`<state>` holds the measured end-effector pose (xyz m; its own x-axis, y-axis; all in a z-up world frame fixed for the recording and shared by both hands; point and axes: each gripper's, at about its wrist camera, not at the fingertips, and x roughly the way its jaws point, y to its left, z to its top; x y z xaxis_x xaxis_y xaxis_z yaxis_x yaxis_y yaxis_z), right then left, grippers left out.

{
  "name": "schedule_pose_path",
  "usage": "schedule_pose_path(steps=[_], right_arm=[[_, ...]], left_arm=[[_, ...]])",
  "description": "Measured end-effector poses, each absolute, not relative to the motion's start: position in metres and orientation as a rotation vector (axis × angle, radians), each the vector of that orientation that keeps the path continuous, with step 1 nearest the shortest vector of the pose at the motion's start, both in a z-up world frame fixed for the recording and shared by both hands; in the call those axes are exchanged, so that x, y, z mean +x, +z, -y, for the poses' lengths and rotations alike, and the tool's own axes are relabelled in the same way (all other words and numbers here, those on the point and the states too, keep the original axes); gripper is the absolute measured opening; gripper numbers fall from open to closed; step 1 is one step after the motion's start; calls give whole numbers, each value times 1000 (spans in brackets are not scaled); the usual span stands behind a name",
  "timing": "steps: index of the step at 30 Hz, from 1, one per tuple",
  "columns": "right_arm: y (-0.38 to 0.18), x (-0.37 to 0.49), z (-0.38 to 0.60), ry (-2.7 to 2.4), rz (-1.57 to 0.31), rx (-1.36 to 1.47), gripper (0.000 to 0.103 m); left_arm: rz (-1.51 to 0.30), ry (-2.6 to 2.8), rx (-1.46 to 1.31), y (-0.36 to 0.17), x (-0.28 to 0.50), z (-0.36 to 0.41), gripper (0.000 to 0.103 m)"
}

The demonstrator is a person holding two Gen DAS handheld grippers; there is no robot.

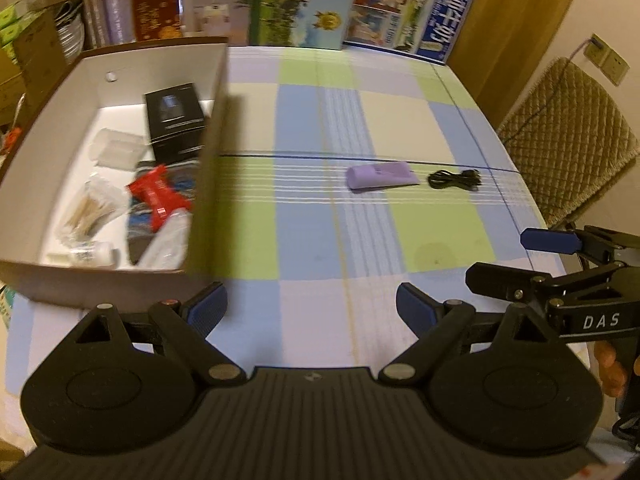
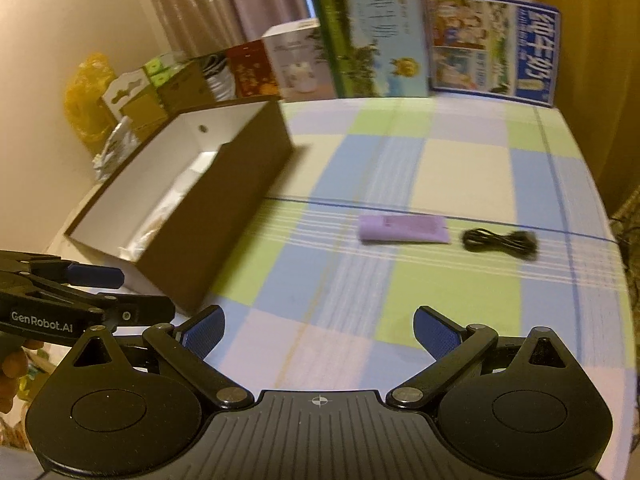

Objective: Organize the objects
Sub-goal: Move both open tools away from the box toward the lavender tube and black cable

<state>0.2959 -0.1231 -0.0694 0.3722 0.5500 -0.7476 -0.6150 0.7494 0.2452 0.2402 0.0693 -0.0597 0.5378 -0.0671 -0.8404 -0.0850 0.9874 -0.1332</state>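
Left gripper (image 1: 308, 304) and right gripper (image 2: 320, 330) both hover over the checked counter (image 2: 460, 176), jaws spread wide, nothing between them. Purple tube (image 2: 403, 230) and coiled black cable (image 2: 500, 241) lie well ahead, side by side. Brown box (image 1: 208, 168) sits far left, holding clutter.

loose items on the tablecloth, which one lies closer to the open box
The purple pouch. It lies between the brown box and the coiled black cable, which sits on the pouch's far side, nearer the table's right edge.
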Motion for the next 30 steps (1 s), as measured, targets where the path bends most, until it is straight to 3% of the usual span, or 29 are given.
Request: schedule_pose_path(steps=[12,30], right_arm=[[-89,332,183,615,-961,-46,98],[-133,394,213,536,-976,-77,98]], left_arm=[[-1002,-76,-59,-86,296,-13,89],[-1018,-163,130,-148,372,12,88]])
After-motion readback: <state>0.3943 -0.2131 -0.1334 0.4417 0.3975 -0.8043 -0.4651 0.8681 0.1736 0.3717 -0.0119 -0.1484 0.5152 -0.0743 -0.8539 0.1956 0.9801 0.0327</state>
